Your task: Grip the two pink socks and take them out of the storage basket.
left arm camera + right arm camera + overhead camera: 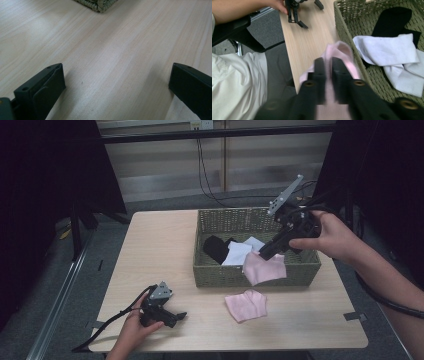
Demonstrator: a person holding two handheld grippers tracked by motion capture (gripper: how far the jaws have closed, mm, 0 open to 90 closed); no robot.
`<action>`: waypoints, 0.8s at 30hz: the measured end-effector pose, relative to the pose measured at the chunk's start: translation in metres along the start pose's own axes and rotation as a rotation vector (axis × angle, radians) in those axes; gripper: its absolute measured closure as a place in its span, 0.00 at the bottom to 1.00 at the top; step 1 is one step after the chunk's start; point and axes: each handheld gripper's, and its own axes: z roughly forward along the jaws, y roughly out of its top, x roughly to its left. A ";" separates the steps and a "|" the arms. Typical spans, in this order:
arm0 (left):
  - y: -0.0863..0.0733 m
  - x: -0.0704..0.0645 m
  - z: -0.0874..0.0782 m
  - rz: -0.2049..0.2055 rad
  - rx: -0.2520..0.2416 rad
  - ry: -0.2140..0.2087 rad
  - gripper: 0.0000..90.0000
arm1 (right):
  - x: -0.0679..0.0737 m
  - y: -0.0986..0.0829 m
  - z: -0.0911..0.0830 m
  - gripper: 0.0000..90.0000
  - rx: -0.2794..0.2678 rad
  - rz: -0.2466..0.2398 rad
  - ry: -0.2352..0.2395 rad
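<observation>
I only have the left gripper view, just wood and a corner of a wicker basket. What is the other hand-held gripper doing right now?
Observer: The right hand-held gripper is shut on a pink sock, held over the basket's near wall.
Operator: Okay, is anything else inside that basket?
Observer: Yes, white socks and a black sock lie on its bottom.
Operator: Any other pink one around?
Observer: A second pink sock lies flat on the table, just in front of the basket.
Operator: And where does my own hand-held gripper sit?
Observer: The left hand-held gripper is low at the table's near left edge, open, to the left of that sock.
</observation>
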 end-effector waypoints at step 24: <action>0.000 0.000 0.000 0.000 0.005 -0.003 0.00 | -0.015 -0.039 0.036 0.43 0.007 0.040 -0.065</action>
